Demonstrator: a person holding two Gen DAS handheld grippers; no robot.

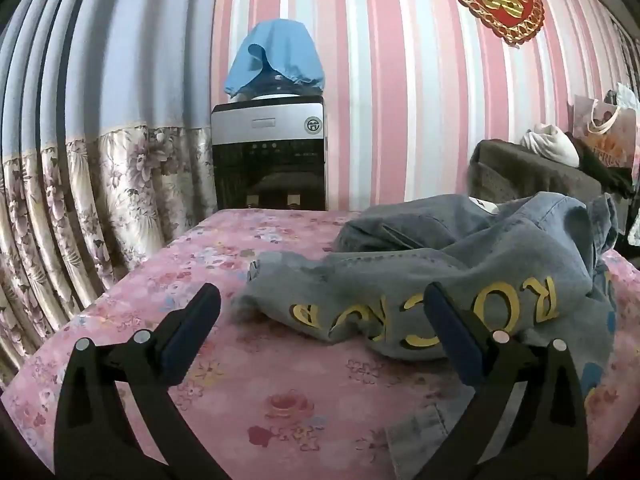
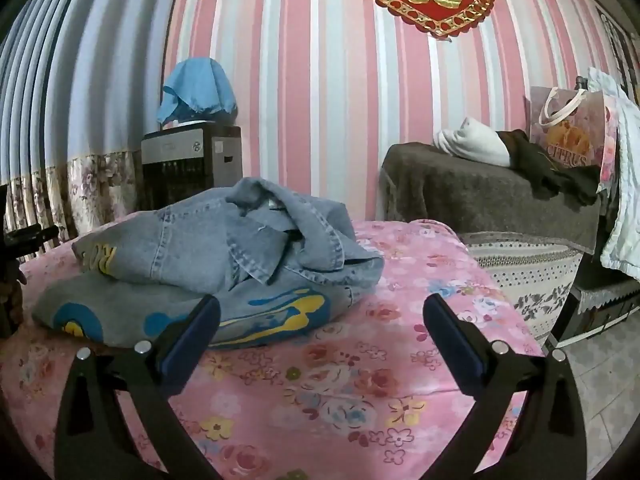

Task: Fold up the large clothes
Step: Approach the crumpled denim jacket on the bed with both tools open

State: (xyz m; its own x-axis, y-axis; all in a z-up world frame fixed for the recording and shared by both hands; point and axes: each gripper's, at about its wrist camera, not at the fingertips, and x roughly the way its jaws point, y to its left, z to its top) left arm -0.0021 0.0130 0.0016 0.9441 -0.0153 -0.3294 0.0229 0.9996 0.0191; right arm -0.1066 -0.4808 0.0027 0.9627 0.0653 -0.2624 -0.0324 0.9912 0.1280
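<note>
Nearest the lenses, left gripper [image 1: 320,308] and right gripper [image 2: 320,312] both stand spread wide, grasping nothing. Denim jacket [image 2: 224,248] lies crumpled on the pink floral sheet [image 2: 360,380], at 1 o'clock of the left gripper and 11 o'clock of the right. Judgement: first find collar or hem edges, pinch only one layer, then spread the heap flat before folding. Beyond, at 12 o'clock: water dispenser [image 1: 268,152]; at 2 o'clock, brown-covered furniture [image 2: 480,188] with gift bag [image 2: 568,136], clear of the work.

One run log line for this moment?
left gripper: open, empty | right gripper: open, empty | denim jacket: crumpled, unfolded on floral sheet
</note>
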